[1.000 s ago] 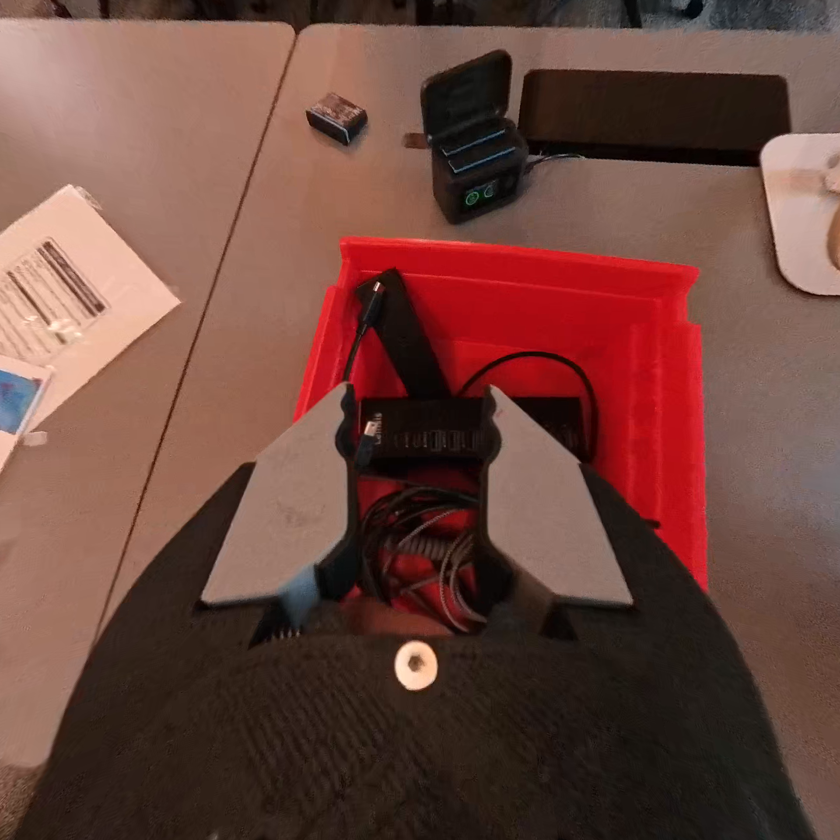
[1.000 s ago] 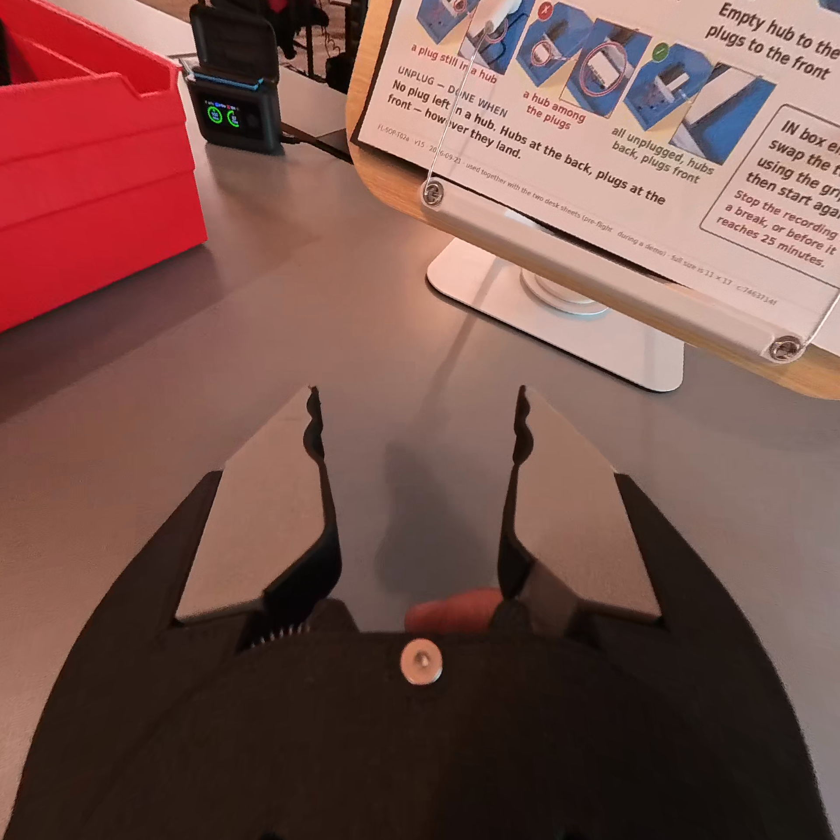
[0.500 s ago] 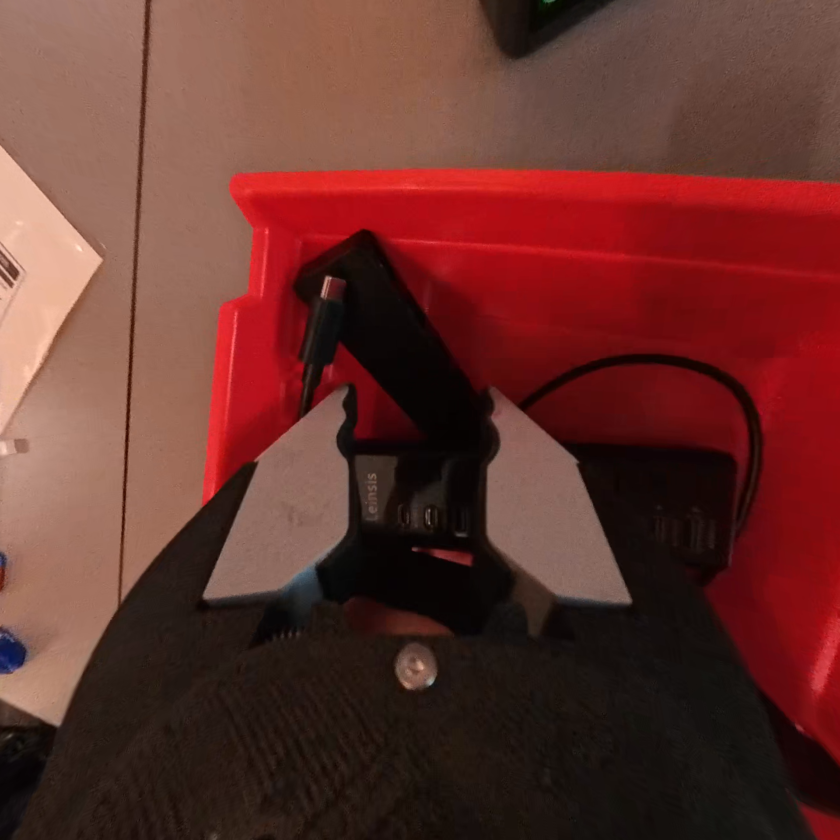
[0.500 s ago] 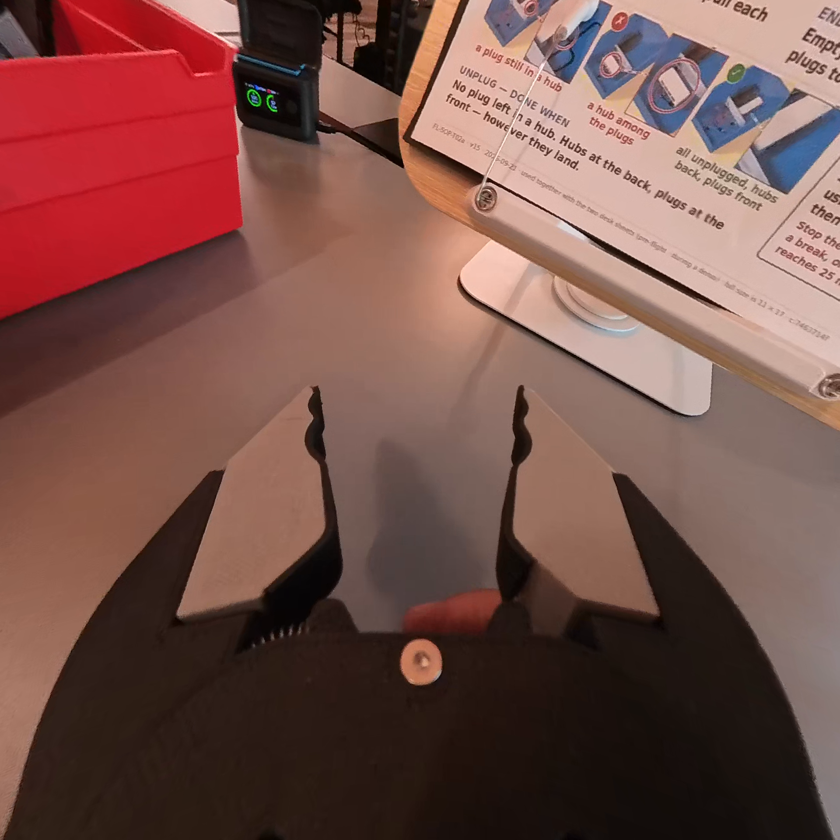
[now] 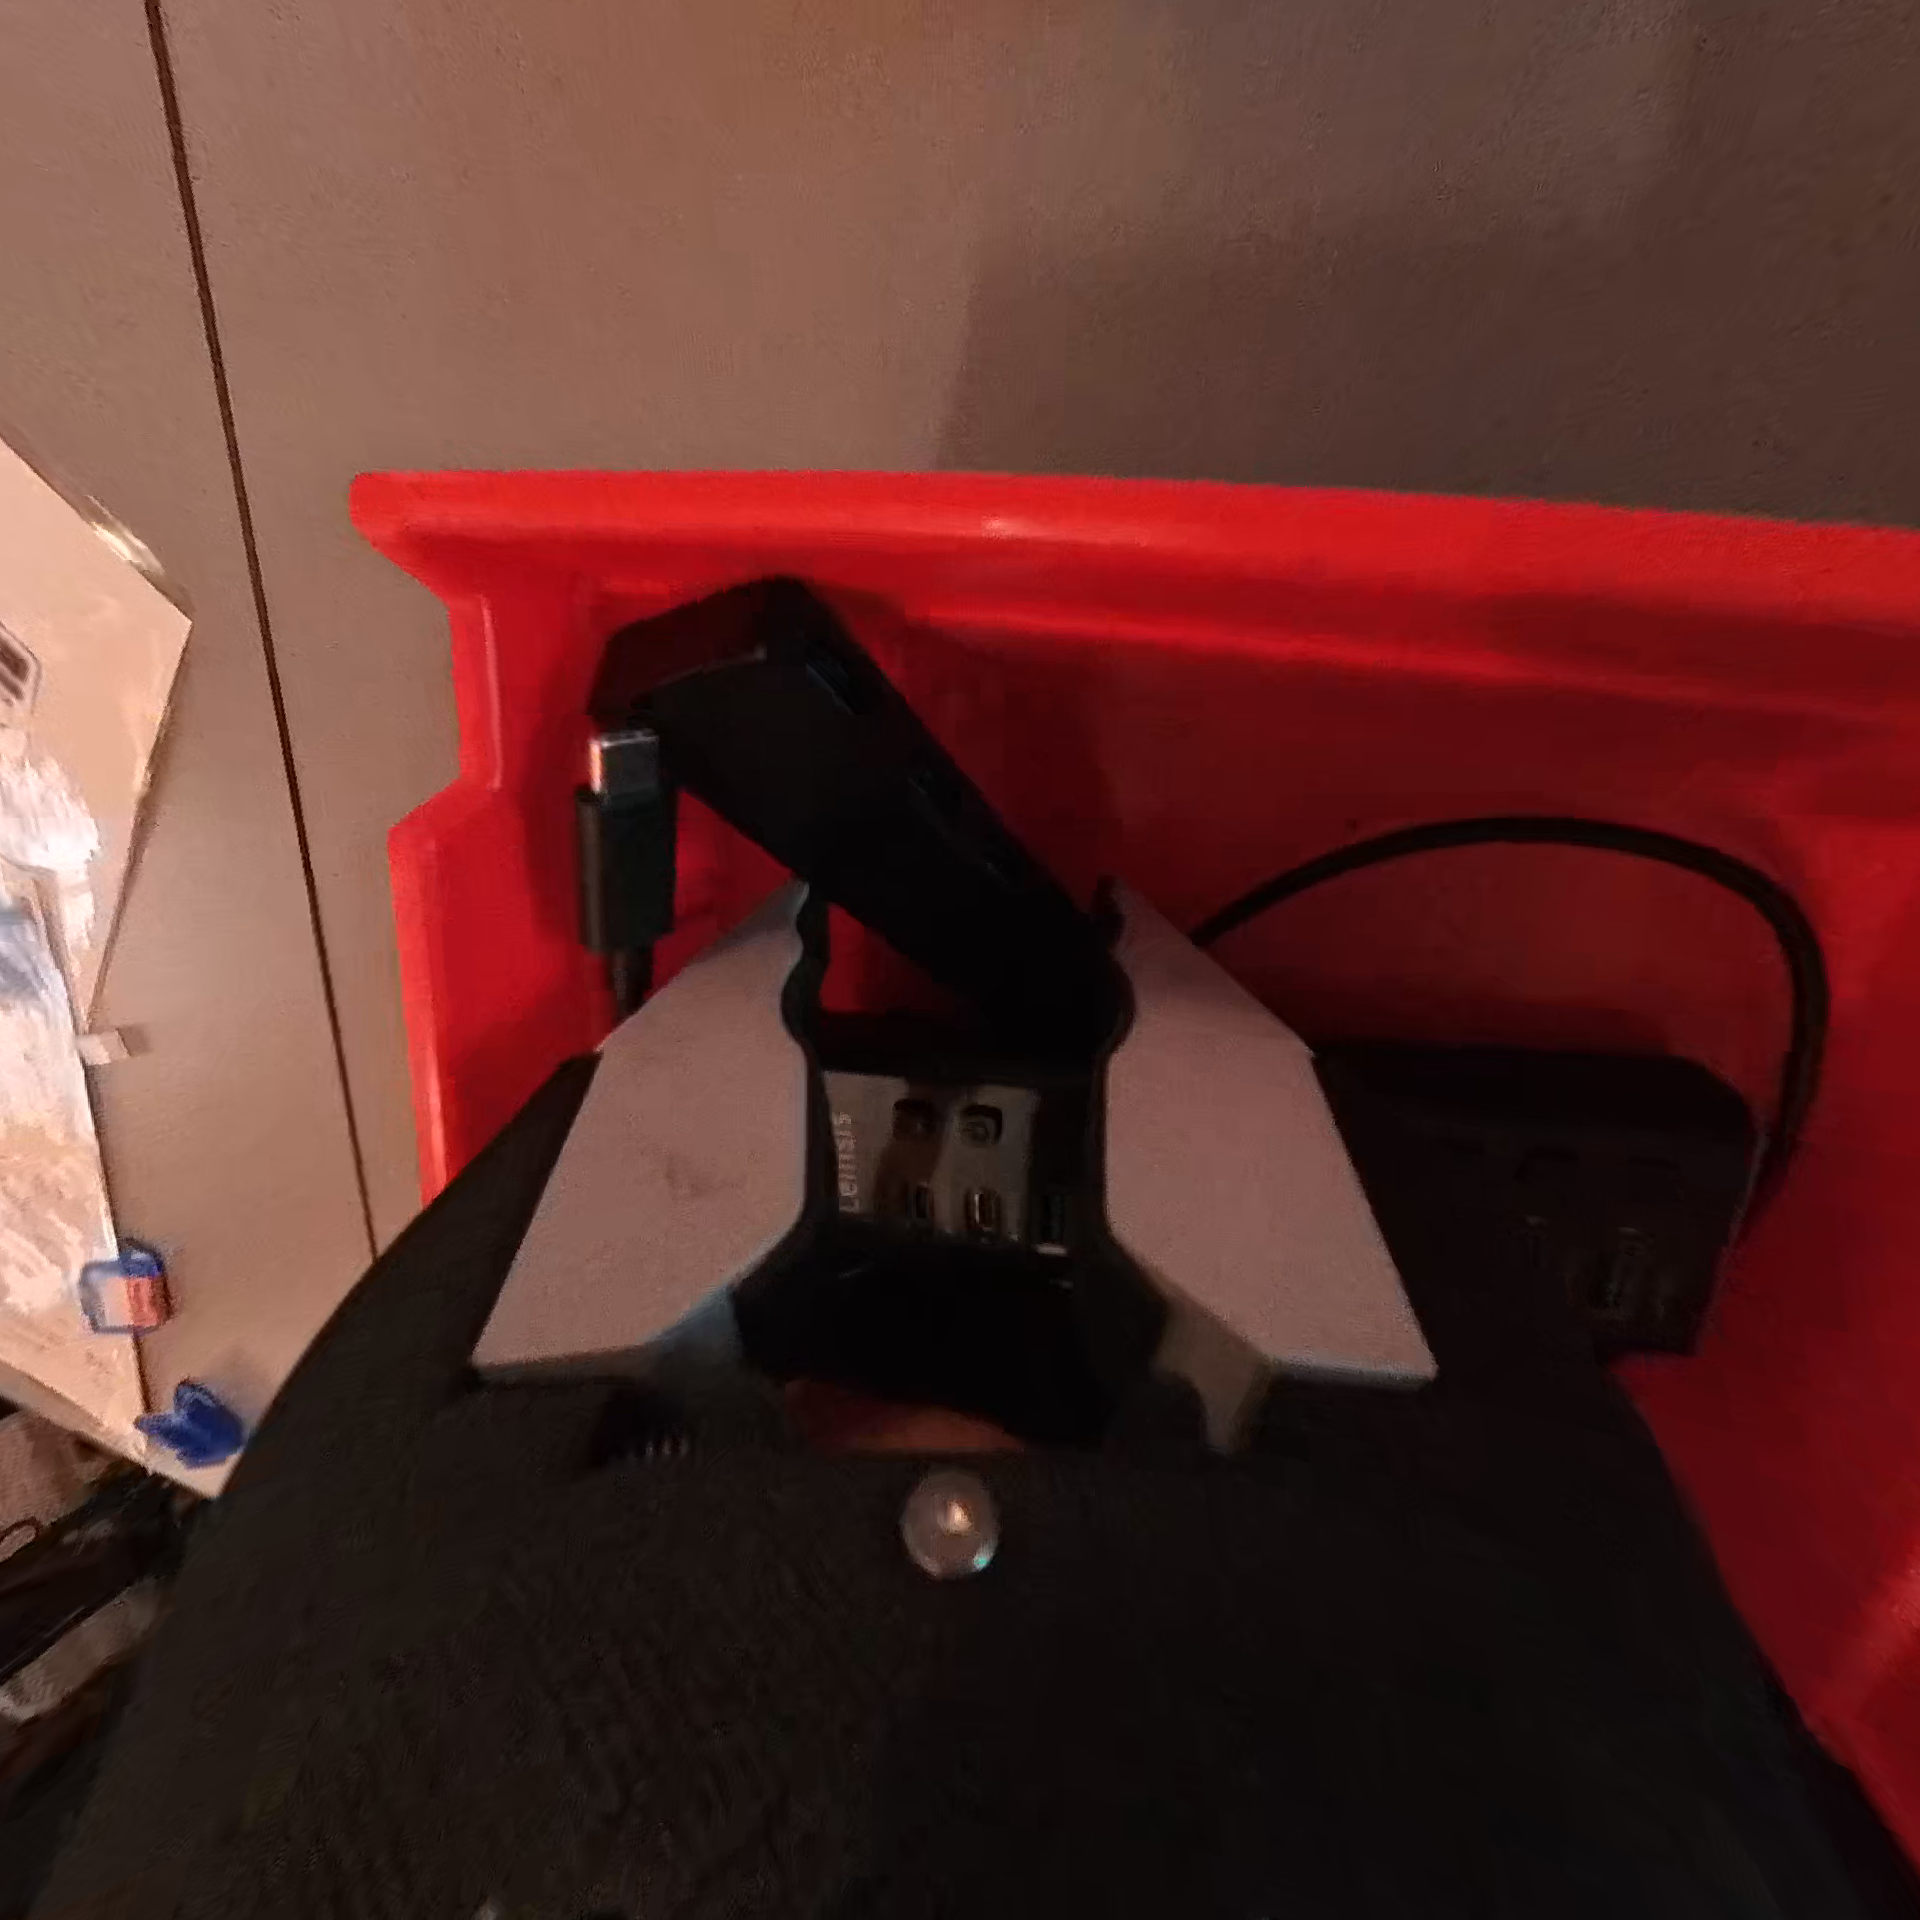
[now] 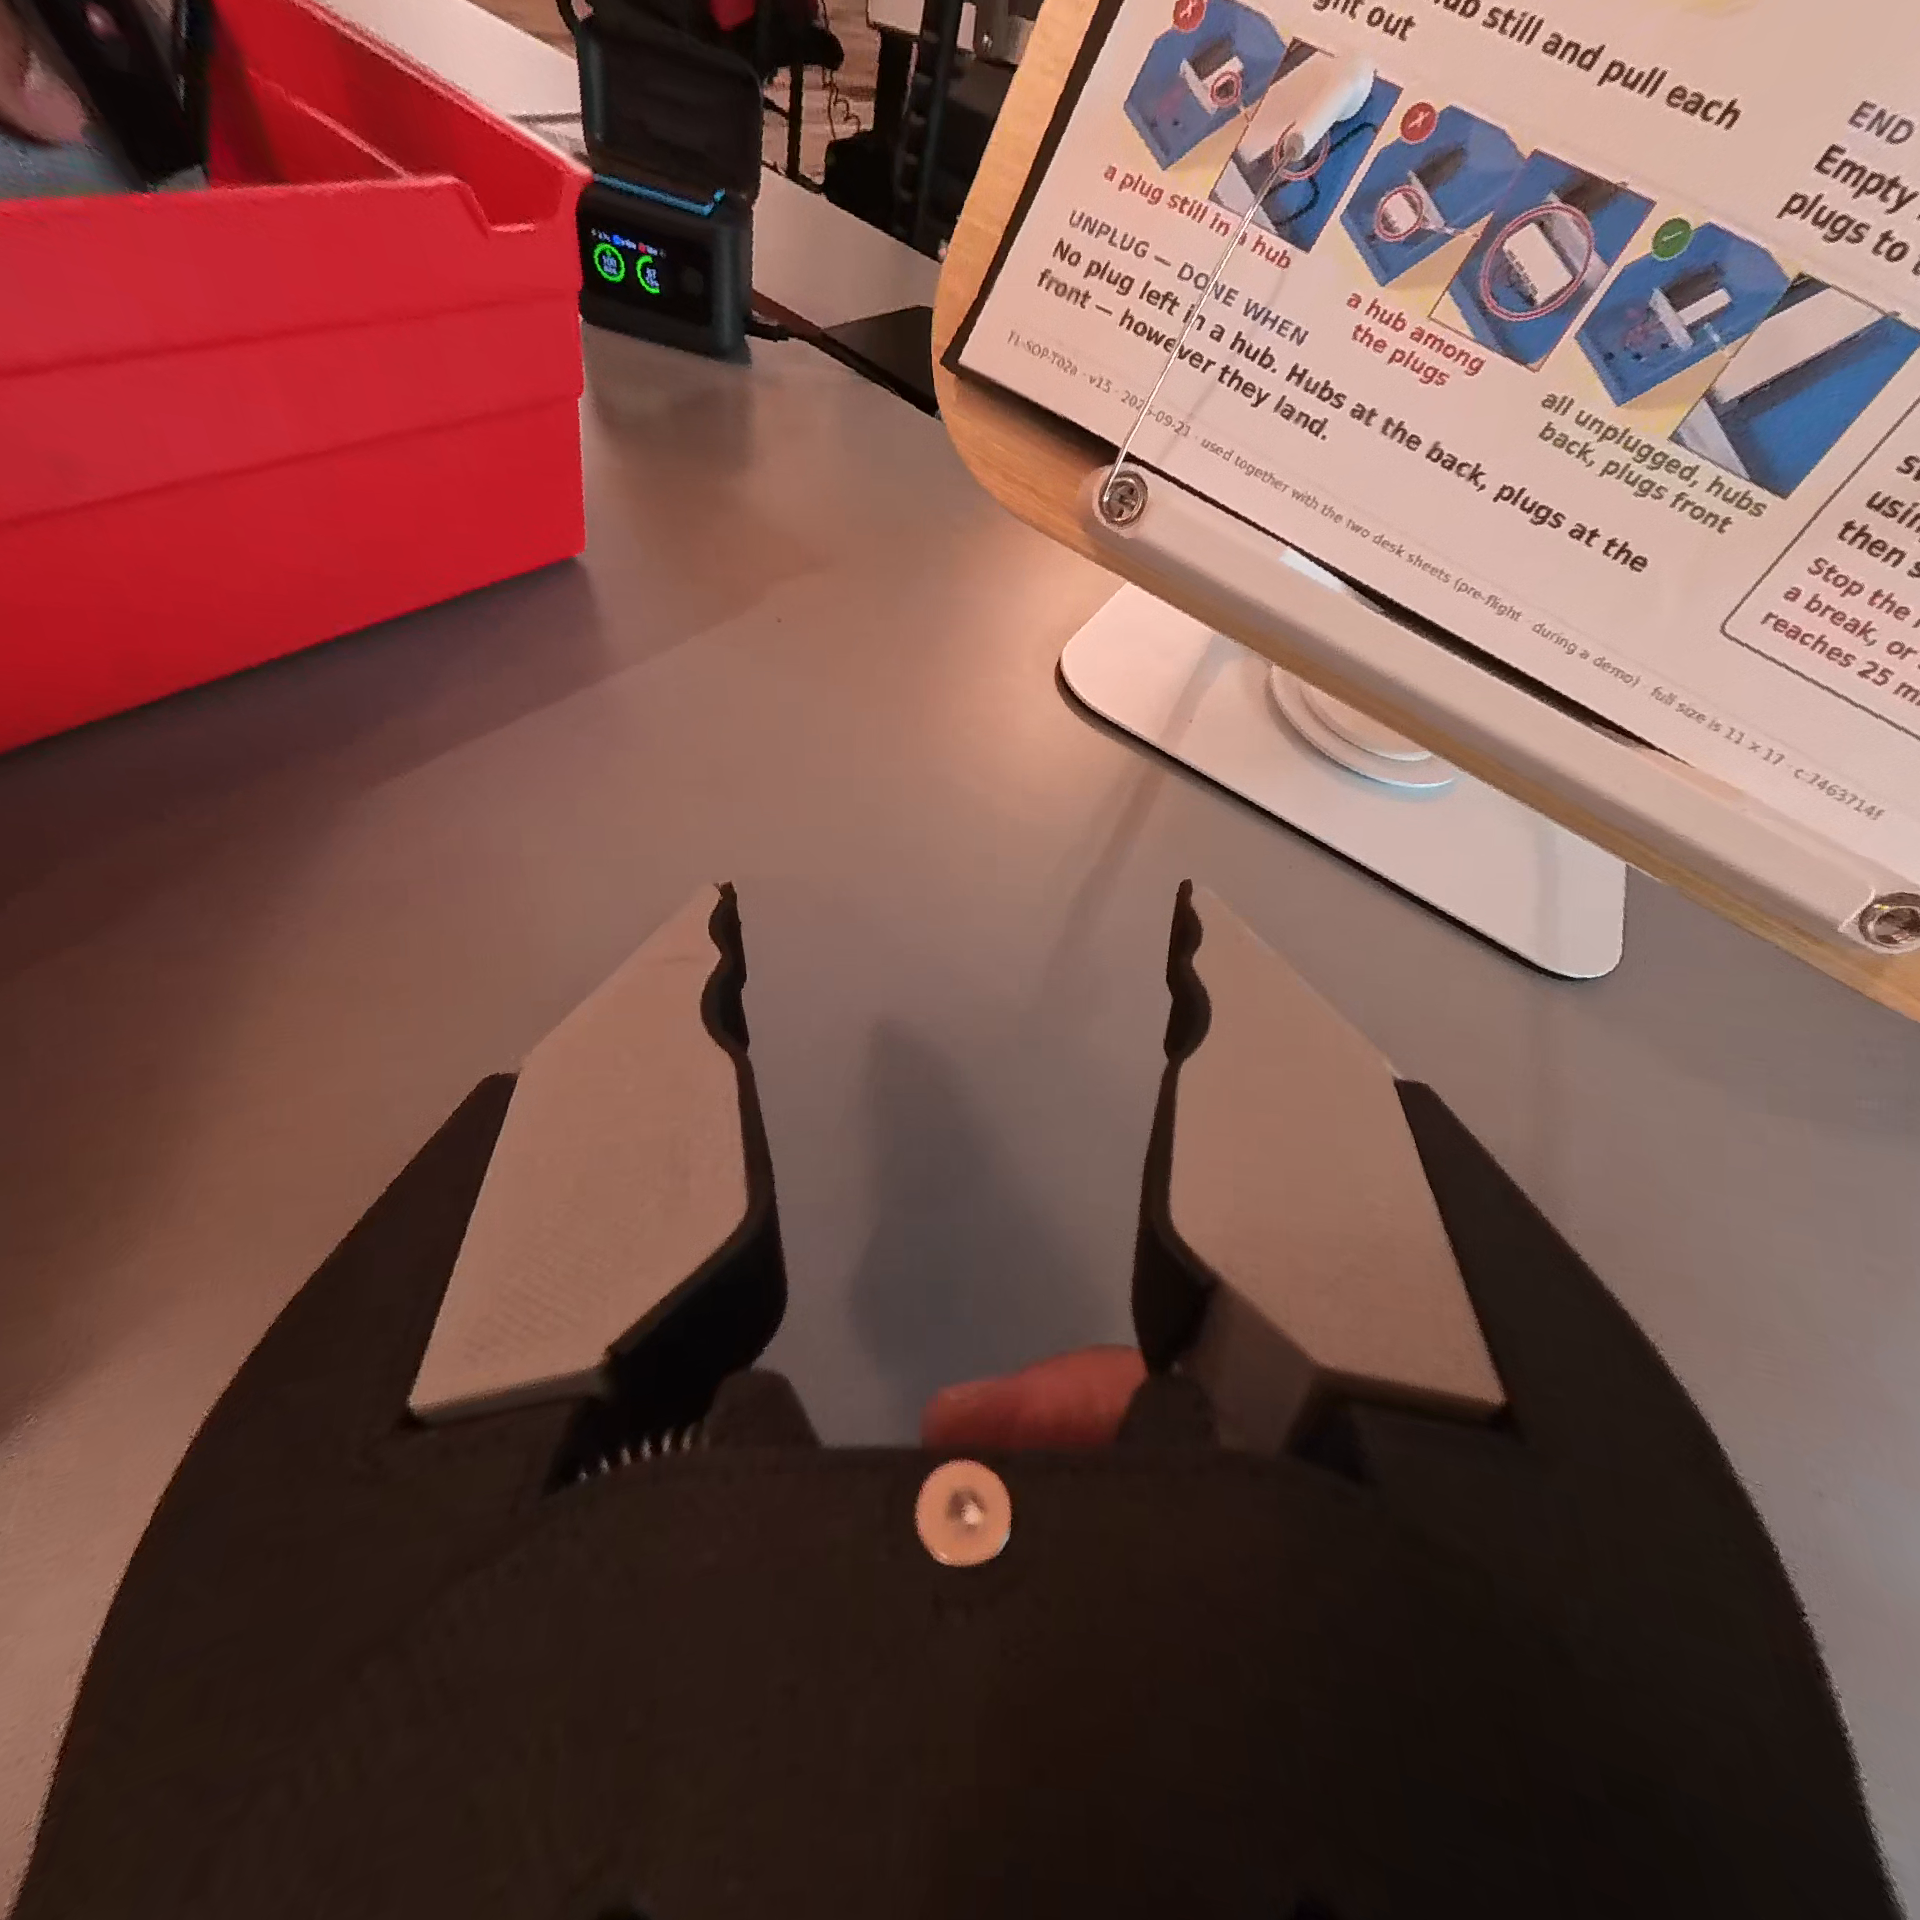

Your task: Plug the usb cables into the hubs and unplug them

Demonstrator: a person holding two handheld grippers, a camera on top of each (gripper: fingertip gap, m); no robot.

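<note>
Left tongs (image 5: 956,997): down inside the red bin (image 5: 1351,582), pinching a black hub (image 5: 940,1164) across its body; each finger sits flush against a side of it, port row facing the camera.
Leaning hub (image 5: 852,790): a second black hub, tilted, top end propped in the bin's far left corner, lower end ending between the finger tips.
Plug (image 5: 621,831): a silver-tipped cable end hanging just beside the leaning hub, close against the bin's left wall.
Third hub (image 5: 1538,1195): flat on the bin floor to the right, just beside the right finger, its black cord (image 5: 1070,977) looping toward the back wall.
Room in the bin: tight on the left, bare red floor toward the right edge.
Right tongs (image 6: 956,914): spread, nothing between the fingers, low above the bare grey worktop (image 6: 831,727).
Edges nearby: the red bin's side wall (image 6: 260,436) to the left, the white base of an instruction stand (image 6: 1403,800) ahead to the right, a small charger case (image 6: 665,270) behind the bin; an open stretch of worktop lies between them.
Papers (image 5: 62,935): on the worktop left of the bin.
</note>
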